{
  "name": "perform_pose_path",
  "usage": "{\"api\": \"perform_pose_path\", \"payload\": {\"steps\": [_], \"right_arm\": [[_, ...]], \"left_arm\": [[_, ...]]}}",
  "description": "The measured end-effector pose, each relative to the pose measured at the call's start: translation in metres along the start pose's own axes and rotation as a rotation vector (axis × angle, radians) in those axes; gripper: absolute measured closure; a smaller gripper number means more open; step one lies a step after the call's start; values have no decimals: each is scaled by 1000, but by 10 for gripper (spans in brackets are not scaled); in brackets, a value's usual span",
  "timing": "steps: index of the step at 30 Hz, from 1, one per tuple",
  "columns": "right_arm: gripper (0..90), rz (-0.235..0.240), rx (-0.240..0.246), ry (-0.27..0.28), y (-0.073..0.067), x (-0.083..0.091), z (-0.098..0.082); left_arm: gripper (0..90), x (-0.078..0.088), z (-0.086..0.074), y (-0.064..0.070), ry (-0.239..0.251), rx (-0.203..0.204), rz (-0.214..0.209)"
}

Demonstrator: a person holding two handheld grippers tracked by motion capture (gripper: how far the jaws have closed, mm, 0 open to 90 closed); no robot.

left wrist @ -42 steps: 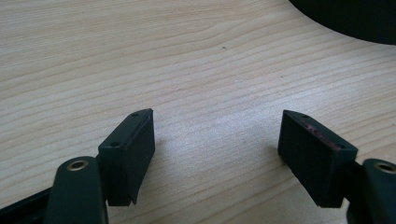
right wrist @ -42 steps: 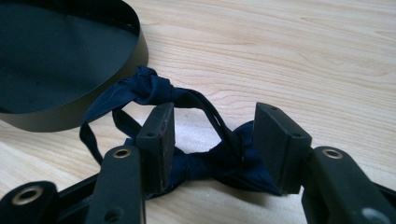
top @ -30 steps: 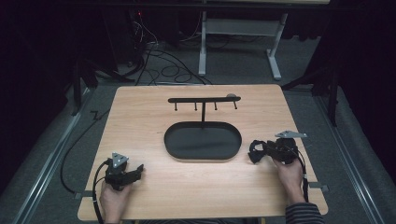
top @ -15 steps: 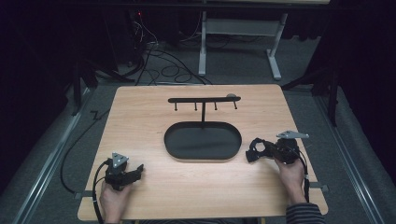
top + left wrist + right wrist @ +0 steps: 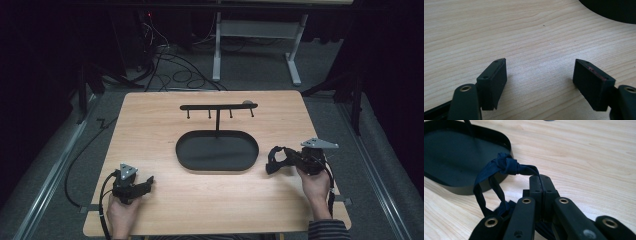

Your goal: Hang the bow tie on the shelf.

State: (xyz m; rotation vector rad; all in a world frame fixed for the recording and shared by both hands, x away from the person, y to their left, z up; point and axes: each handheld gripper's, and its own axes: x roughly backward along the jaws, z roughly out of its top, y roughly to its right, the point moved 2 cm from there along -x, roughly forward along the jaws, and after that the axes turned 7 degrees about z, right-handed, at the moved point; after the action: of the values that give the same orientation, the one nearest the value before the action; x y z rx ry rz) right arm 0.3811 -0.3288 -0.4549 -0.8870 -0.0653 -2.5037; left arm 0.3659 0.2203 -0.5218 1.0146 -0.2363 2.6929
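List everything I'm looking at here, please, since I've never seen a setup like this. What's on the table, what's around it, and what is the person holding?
table: one, light wood, centre of the high view.
stand: one, black, oval tray base at the table's middle, with an upright post and a crossbar with small hooks behind it.
fabric loop: one, dark blue, knotted, pinched in the right hand-held gripper beside the tray's rim.
cables: several, black, on the grey floor beyond the table.
frame: one, light grey metal legs, on the floor at the back.
left hand-held gripper: one, black, jaws apart, low over bare wood at the table's near left.
right hand-held gripper: one, black, jaws closed on the loop, at the table's right.
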Motion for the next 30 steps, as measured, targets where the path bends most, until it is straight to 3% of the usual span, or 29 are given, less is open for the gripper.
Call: {"api": "perform_pose_path", "payload": {"steps": [30], "right_arm": [[900,36,32,72,-18,25,24]], "left_arm": [[277,0,0,0,0,0,0]]}}
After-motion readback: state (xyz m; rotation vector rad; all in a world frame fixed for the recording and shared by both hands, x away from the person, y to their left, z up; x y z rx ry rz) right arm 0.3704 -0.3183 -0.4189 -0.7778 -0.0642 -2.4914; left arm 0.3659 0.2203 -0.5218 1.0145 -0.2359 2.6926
